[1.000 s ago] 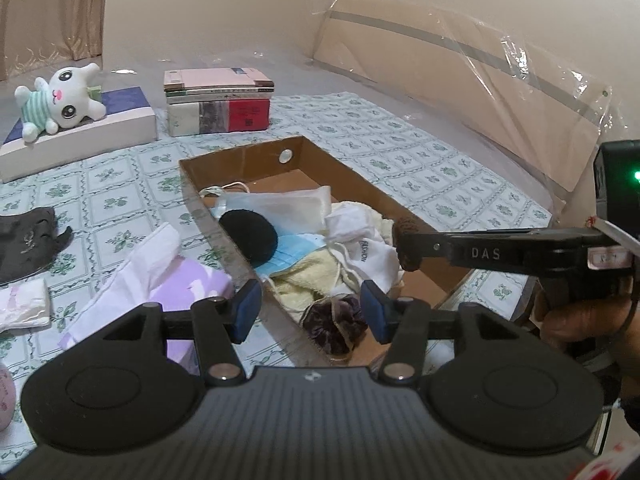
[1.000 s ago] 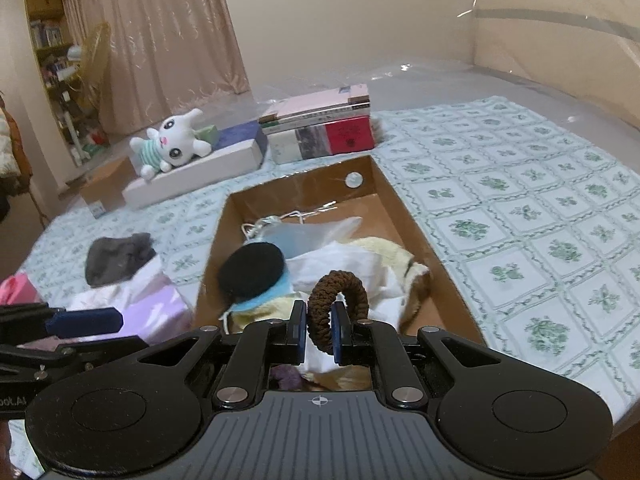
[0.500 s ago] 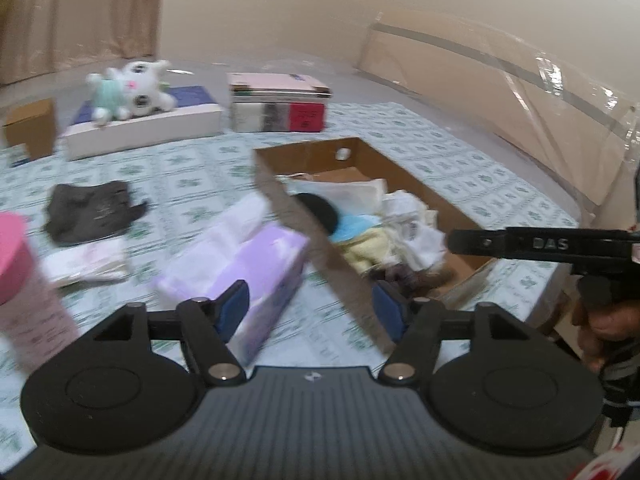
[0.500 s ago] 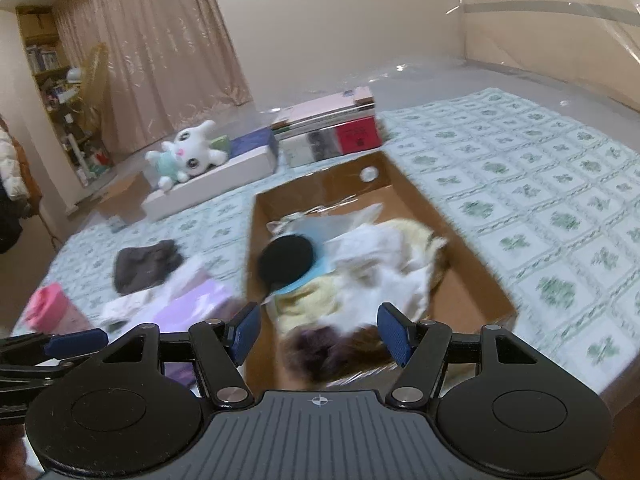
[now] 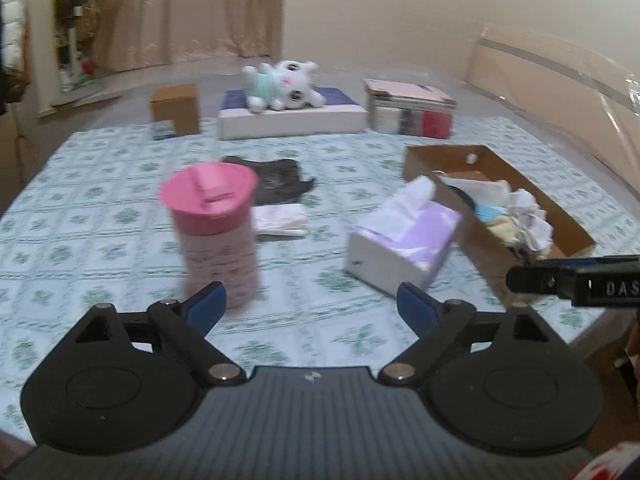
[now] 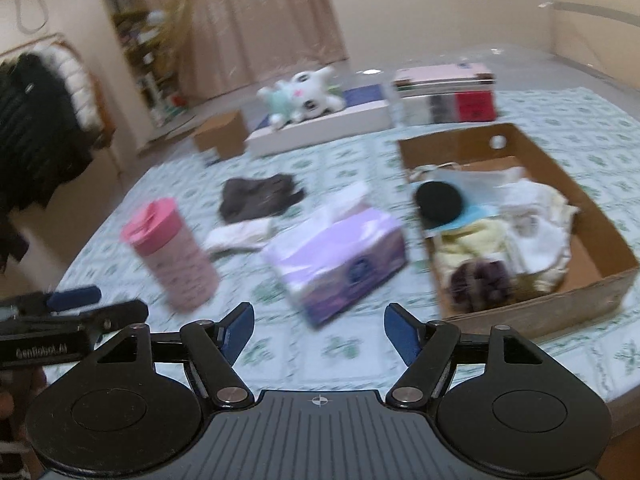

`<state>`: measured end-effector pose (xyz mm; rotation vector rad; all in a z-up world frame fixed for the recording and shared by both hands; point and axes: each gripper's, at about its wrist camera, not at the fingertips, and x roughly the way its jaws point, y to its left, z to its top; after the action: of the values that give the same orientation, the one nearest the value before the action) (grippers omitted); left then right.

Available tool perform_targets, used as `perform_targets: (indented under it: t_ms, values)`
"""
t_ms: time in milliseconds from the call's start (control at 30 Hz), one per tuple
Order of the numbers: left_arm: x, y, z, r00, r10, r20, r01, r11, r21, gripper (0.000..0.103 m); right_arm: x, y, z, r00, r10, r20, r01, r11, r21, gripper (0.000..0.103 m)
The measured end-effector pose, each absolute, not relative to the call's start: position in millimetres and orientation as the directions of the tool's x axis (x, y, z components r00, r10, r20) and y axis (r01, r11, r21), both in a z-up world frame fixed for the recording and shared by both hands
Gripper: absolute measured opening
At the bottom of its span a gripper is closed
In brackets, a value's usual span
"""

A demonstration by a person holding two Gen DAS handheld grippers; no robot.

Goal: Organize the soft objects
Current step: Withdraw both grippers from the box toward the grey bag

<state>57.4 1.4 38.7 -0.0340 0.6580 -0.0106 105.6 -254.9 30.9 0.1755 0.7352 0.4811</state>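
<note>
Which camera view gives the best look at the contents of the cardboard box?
The right wrist view: it looks down into the cardboard box, showing its piled soft items. In the left wrist view the box sits at the right edge, seen obliquely and partly hidden behind the tissue box.

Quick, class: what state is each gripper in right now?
Left gripper: open, holding nothing, jaws just opening.
Right gripper: open, holding nothing, jaws just opening.

cup [image 5: 214,232] pink; tissue box [image 6: 340,256] lilac; cloth [image 6: 256,198] dark, perhaps grey
</note>
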Motion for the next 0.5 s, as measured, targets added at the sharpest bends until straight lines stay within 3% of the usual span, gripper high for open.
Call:
perform_targets:
  t_ms: [500]
  values:
    - [27,44,43,0.801,0.036,-0.597,-0.066,0.997,-0.030,0.093,94,-212,33,0.605,0.493,-0.625,-0.430,0.863,0.265,0.073]
